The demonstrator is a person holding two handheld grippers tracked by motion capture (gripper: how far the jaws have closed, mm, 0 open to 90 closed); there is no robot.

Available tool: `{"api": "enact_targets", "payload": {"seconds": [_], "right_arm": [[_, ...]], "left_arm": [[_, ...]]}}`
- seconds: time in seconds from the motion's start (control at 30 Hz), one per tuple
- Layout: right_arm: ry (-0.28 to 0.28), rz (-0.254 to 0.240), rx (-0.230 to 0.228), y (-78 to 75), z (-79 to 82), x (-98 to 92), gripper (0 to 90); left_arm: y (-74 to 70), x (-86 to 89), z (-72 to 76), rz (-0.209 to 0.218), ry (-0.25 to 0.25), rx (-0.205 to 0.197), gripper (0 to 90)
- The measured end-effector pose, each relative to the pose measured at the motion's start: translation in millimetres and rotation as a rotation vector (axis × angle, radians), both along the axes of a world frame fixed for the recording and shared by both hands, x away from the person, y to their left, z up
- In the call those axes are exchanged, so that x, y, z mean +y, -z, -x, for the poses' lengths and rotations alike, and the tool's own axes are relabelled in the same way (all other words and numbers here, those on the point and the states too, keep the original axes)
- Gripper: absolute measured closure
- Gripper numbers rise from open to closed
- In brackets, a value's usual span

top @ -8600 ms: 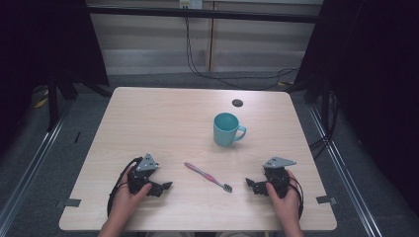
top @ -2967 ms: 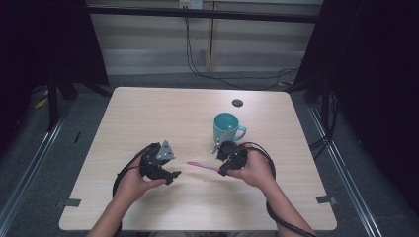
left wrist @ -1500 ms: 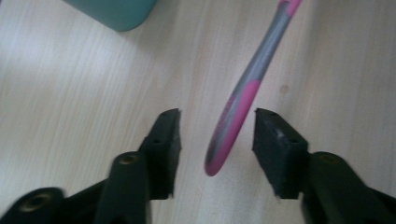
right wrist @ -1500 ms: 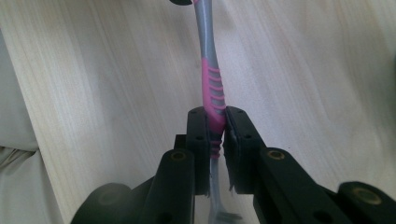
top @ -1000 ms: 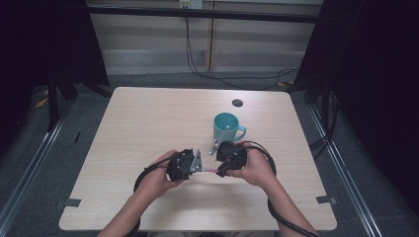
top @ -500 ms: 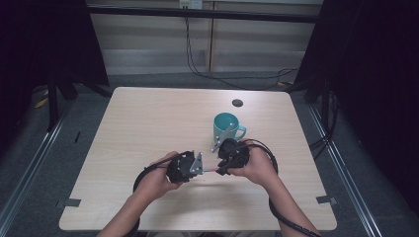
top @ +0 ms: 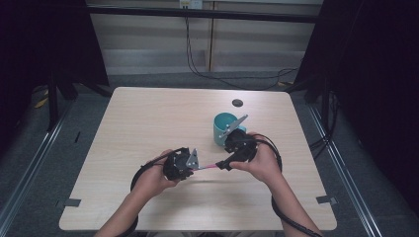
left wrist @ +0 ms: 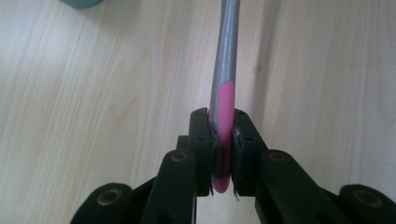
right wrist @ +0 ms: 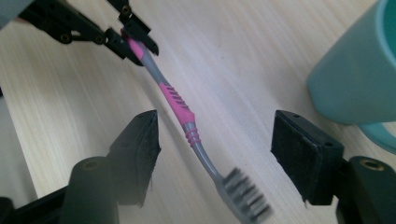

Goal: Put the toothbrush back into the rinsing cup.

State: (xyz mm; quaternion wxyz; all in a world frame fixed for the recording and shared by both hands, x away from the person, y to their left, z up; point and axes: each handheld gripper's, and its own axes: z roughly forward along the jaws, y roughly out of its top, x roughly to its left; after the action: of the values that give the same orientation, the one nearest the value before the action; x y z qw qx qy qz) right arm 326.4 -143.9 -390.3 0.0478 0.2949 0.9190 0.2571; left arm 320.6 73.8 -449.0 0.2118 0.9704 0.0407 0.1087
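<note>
High view: left hand-held gripper [top: 191,166] at 7 o'clock of table [top: 148,118], pinching end of toothbrush [top: 210,166]. Right hand-held gripper [top: 223,164] at other end, just past it. Teal cup [top: 221,124] at 12 o'clock from right one, close. Looks like hand-over, or lift toward cup.

Left gripper view: jaws pressed tight on pink tip of smooth grey-pink handle. Held above pale wood table.

Right gripper view: jaws spread wide, brush head hanging between, touching neither. Ribbed pink grip, stiff bristles, round smooth cup at 2 o'clock.
</note>
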Motion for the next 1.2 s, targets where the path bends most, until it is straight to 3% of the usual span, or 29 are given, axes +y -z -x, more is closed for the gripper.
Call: {"api": "enact_targets", "payload": {"seconds": [0.1,0.63,0.7,0.87,0.9,1.13,1.2], "right_arm": [[0.061,-0.064,-0.024,-7.8,-0.5,-10.5,29.8],[0.129,-0.126,-0.022,-9.2,1.6,-34.4,29.3],[0.136,-0.138,-0.014,-5.9,2.0,-38.0,28.7],[0.139,-0.163,-0.010,-1.2,2.7,-40.1,28.8],[0.141,-0.181,0.001,2.3,3.2,-40.4,28.9],[0.147,-0.222,0.017,11.2,4.6,-37.7,30.1],[0.157,-0.248,0.023,14.6,4.7,-37.0,30.6]], "left_arm": [[-1.3,6.4,-4.4,0.016,-0.041,0.016,81.4],[-6.1,28.4,-20.0,0.075,-0.159,0.077,81.4],[-6.0,33.5,-21.9,0.097,-0.190,0.088,81.4],[-5.4,38.9,-23.4,0.131,-0.212,0.113,81.3],[-3.9,40.3,-23.6,0.156,-0.219,0.125,81.4],[-3.9,42.2,-23.3,0.204,-0.244,0.127,81.4],[-5.8,42.3,-22.6,0.238,-0.248,0.138,81.4]]}}
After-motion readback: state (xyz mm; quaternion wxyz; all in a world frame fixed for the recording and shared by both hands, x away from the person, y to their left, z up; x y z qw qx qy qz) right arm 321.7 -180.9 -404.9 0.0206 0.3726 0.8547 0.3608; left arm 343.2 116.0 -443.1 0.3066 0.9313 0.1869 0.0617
